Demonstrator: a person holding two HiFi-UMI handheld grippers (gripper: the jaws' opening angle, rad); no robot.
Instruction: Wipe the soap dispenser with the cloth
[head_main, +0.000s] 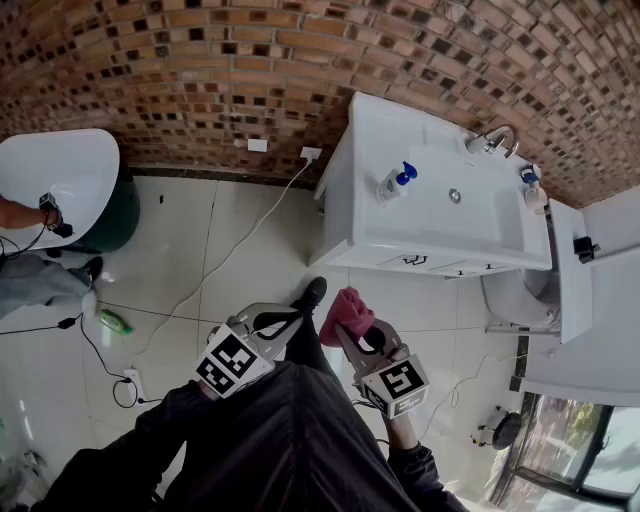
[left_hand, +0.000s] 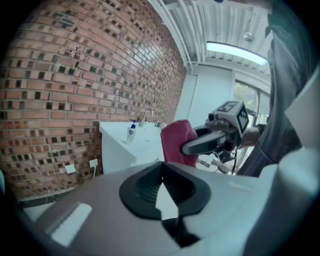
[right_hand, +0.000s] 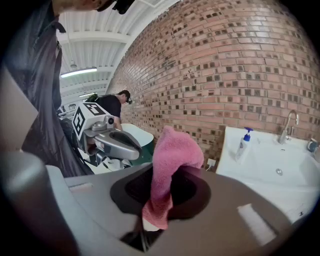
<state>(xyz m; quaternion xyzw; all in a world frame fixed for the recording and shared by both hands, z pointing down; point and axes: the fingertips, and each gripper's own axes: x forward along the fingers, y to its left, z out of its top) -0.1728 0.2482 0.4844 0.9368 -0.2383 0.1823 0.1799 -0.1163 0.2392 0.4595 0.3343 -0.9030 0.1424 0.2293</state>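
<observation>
A white vanity (head_main: 370, 215) stands against the brick wall (head_main: 200, 80) — a blue-capped soap dispenser (head_main: 393, 183) on its left counter, a second bottle (head_main: 533, 192) at the basin's right, near the tap (head_main: 492, 140). On the pale tiled floor (head_main: 250, 270) lie a white cable (head_main: 240, 245), a power strip (head_main: 133, 383) and a green bottle (head_main: 115, 322).

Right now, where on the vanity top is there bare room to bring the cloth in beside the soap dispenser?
Bare: the basin between the soap dispenser and the drain, and the front rim on the near side. Crowded: the right end by the wall, where the faucet and a second bottle stand.
</observation>
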